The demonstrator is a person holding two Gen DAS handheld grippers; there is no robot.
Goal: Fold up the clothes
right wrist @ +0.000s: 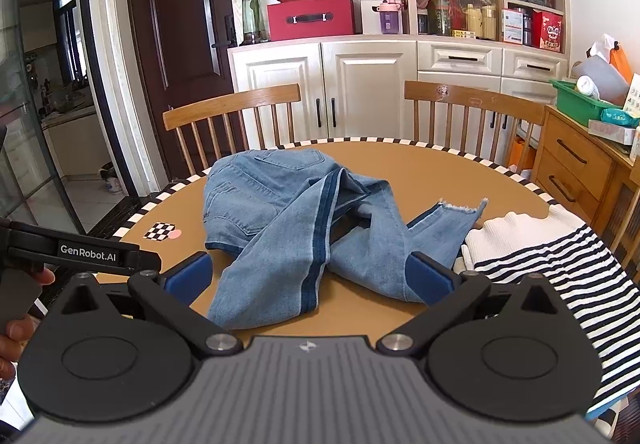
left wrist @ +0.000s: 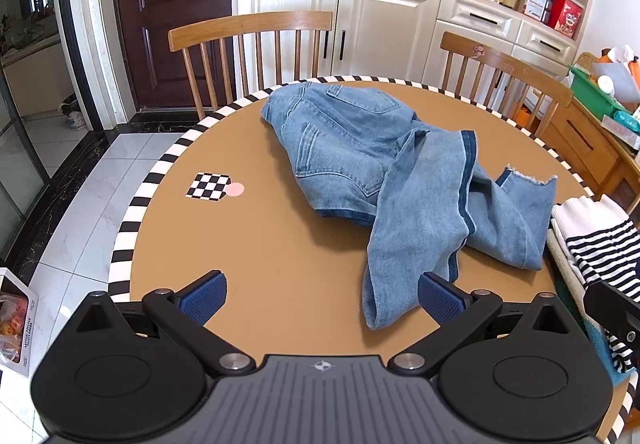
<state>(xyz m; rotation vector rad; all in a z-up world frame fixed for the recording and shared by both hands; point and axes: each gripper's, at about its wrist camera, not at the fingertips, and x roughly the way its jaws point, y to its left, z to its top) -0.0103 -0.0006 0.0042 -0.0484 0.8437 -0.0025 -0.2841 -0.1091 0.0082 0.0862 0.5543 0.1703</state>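
The jeans (left wrist: 384,171) lie in a loose heap toward the middle and far side of the round tabletop (left wrist: 248,244), waistband and back pockets facing up at the far end, the 2 legs crossed over each other and trailing toward the near edge, 1 frayed hem (right wrist: 460,208) pointing right. Nothing about them reads as folded: no straight edges, no stacked layers, so as they lie now the whole job of flattening, aligning the legs and folding is left for this garment. At the right edge of the tabletop sits a stack of other clothes, a white ribbed piece (right wrist: 520,236) with a navy-and-white striped piece (right wrist: 572,284) against it; they look flatter and tidier than the jeans, but whether they are finished folds or a waiting pile cannot be settled here. The left hand-held gripper (left wrist: 320,296) hovers over the near edge with its blue pads spread wide and nothing between them, the nearest leg end lying just beside its right pad. The right hand-held gripper (right wrist: 310,276) is likewise spread wide and empty, with the crossed legs in front of it. As for containers, a green bin (right wrist: 580,103) on the wooden sideboard at right holds a white bottle and some paper or packaging; a red box (right wrist: 312,19) with a handle sits closed on the cabinet, contents hidden.
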